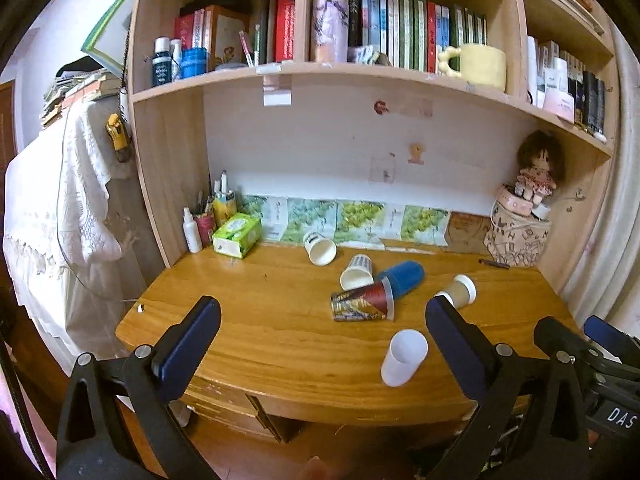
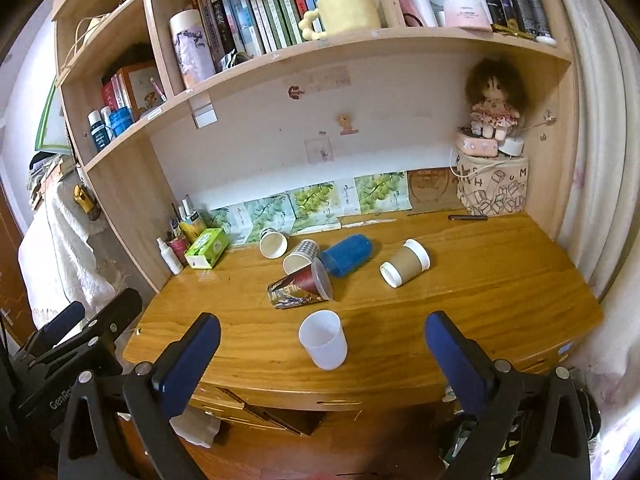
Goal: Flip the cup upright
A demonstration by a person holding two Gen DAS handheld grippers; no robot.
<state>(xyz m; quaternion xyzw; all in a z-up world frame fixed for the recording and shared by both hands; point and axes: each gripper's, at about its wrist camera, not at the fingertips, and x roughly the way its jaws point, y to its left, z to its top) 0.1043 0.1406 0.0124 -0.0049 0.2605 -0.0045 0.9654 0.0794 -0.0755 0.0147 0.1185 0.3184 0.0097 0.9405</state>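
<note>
Several cups lie on their sides on the wooden desk (image 1: 260, 332): a white paper cup (image 1: 319, 248), a checked paper cup (image 1: 357, 272), a blue cup (image 1: 402, 276), a red patterned cup (image 1: 362, 302) and a brown cup with white rims (image 1: 460, 290). A translucent white cup (image 1: 403, 357) stands upright near the front edge; it also shows in the right wrist view (image 2: 323, 338). My left gripper (image 1: 320, 330) is open and empty, held in front of the desk. My right gripper (image 2: 320, 346) is open and empty, the upright cup showing between its fingers.
A green tissue box (image 1: 237, 235), a white bottle (image 1: 192, 231) and a pen holder (image 1: 204, 220) stand at the back left. A printed bag with a doll (image 1: 516, 236) stands at the back right. Bookshelves (image 1: 360, 72) hang over the desk. A pen (image 2: 468, 217) lies near the bag.
</note>
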